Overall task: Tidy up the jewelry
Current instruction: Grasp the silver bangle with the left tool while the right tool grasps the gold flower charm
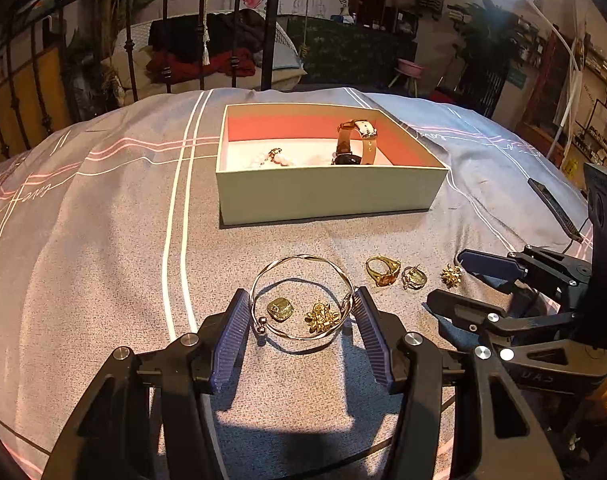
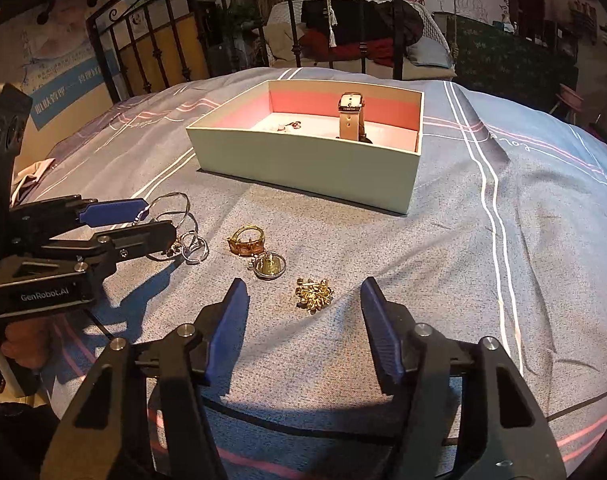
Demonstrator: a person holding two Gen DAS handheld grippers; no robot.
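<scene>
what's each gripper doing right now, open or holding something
Left gripper: fingers against both sides of the bangle, apparently gripping it.
Right gripper: open, holding nothing, a gold brooch between its fingers.

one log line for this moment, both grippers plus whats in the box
left gripper: shut on bangle | right gripper: open, around gold flower brooch | box: watch inside

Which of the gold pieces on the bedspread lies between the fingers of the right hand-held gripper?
The spiky gold brooch. It lies alone in the open right hand-held gripper; the amber-stone ring and round earring lie beyond.
</scene>
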